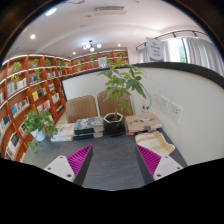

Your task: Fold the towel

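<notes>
My gripper (114,160) is open, its two fingers with magenta pads (80,158) spread wide above a grey table (112,160). Nothing is between the fingers. A light beige cloth that may be the towel (156,143) lies on the table just beyond the right finger. I cannot tell its fold state from here.
A potted plant (118,100) stands at the table's far end next to stacked books (84,128). Wooden chairs (82,106) stand behind. Bookshelves (25,95) line the left wall, with another plant (40,124) in front. A white partition (185,105) is on the right.
</notes>
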The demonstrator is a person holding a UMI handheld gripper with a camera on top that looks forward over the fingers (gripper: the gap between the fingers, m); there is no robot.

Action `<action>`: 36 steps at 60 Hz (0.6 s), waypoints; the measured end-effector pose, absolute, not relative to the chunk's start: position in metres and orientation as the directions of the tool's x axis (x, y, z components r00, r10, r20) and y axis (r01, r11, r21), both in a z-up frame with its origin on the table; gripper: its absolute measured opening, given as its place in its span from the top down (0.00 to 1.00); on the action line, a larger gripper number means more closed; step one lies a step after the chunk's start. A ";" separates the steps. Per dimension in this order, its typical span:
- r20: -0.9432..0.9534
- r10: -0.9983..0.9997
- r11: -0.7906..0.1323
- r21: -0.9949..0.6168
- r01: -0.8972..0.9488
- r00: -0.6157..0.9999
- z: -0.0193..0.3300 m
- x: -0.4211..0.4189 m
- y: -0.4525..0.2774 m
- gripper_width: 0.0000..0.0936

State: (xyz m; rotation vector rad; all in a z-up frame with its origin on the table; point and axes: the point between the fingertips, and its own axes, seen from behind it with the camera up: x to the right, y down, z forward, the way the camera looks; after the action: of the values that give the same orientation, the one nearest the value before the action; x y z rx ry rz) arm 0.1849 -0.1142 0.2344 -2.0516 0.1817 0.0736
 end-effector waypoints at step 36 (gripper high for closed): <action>-0.072 0.086 -0.499 -0.866 -0.019 0.994 0.229 0.035 -0.234 0.09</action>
State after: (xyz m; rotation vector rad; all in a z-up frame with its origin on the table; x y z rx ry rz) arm 0.0351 -0.2342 0.2291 -2.0901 -0.0470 0.1278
